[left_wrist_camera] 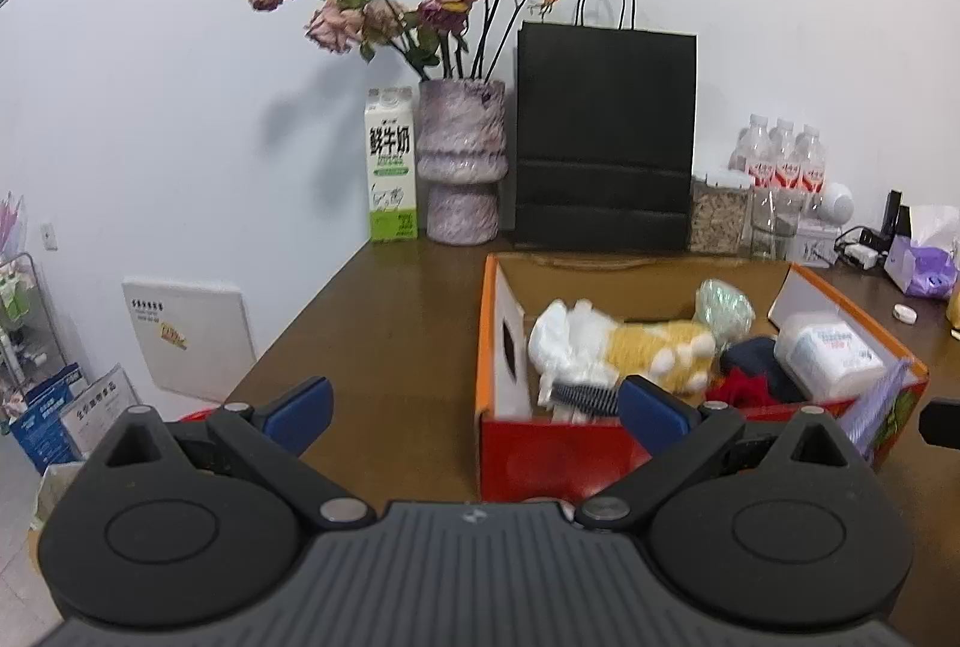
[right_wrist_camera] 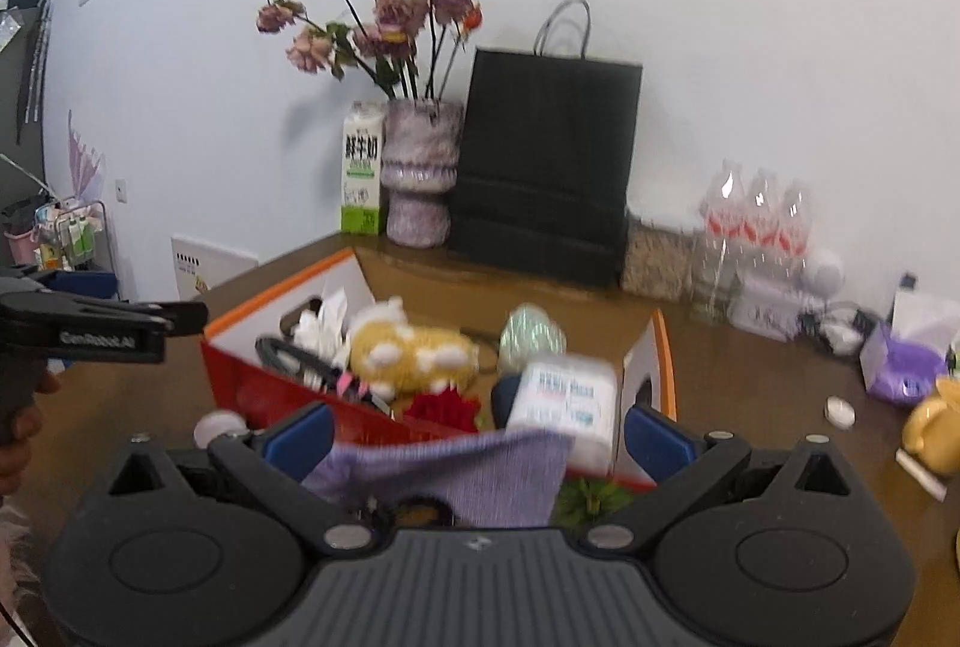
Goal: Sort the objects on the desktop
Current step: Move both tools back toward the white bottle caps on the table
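A red and orange cardboard box point(left_wrist_camera: 558, 455) sits on the brown table point(left_wrist_camera: 390, 323). It holds a yellow and white plush toy point(left_wrist_camera: 648, 341), a pack of white tissues point(left_wrist_camera: 831, 356), a green mesh ball point(left_wrist_camera: 723, 308), a red item point(left_wrist_camera: 741, 389) and a comb point(left_wrist_camera: 585, 398). My left gripper point(left_wrist_camera: 474, 407) is open and empty in front of the box's near left corner. My right gripper point(right_wrist_camera: 477, 434) is open above the near edge of the box point(right_wrist_camera: 270, 383). A purple cloth point(right_wrist_camera: 456, 479) lies between and under its fingers, over the box edge. The left gripper point(right_wrist_camera: 102, 326) shows at the left of the right wrist view.
At the back stand a milk carton point(left_wrist_camera: 391, 164), a vase of dried roses point(left_wrist_camera: 461, 161), a black paper bag point(left_wrist_camera: 605, 137), a jar point(left_wrist_camera: 717, 215) and water bottles point(left_wrist_camera: 780, 155). At the right lie a purple tissue box point(right_wrist_camera: 906, 365), a yellow teapot point(right_wrist_camera: 936, 428) and a small white cap point(right_wrist_camera: 839, 411).
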Action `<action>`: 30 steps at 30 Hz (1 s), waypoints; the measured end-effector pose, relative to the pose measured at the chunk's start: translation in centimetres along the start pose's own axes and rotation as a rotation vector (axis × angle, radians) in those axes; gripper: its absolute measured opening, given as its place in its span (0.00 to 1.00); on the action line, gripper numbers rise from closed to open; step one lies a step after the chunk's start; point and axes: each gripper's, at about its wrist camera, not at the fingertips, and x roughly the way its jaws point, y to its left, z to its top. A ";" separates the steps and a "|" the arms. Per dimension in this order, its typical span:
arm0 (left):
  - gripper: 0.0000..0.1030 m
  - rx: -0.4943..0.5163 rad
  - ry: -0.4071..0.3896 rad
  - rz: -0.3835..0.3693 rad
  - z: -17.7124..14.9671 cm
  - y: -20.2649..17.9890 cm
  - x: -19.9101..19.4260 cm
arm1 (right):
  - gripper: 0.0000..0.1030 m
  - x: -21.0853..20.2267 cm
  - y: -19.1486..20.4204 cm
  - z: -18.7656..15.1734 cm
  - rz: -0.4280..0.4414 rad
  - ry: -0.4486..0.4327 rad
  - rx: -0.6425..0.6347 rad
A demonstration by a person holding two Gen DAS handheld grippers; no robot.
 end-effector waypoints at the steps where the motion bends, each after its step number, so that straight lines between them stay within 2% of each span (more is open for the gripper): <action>1: 1.00 -0.001 0.007 0.001 -0.3 0.2 -0.2 | 1.00 -0.1 0.0 -0.4 0.000 0.009 0.007; 5: 1.00 0.022 0.031 0.023 -2.0 0.4 -0.9 | 1.00 -0.8 -0.2 -1.8 -0.004 0.037 0.031; 12: 1.00 0.022 0.093 0.011 -4.1 0.8 -1.6 | 1.00 -1.2 0.2 -3.5 0.009 0.073 0.067; 23: 1.00 0.026 0.138 0.001 -5.2 1.4 -0.9 | 1.00 1.1 1.8 -5.4 0.029 0.154 0.057; 26: 1.00 0.027 0.143 -0.009 -5.2 1.5 -0.4 | 0.98 1.9 2.2 -5.6 0.031 0.165 0.049; 30: 1.00 0.029 0.155 -0.024 -5.0 1.2 0.6 | 0.89 3.0 2.6 -5.6 0.031 0.179 0.028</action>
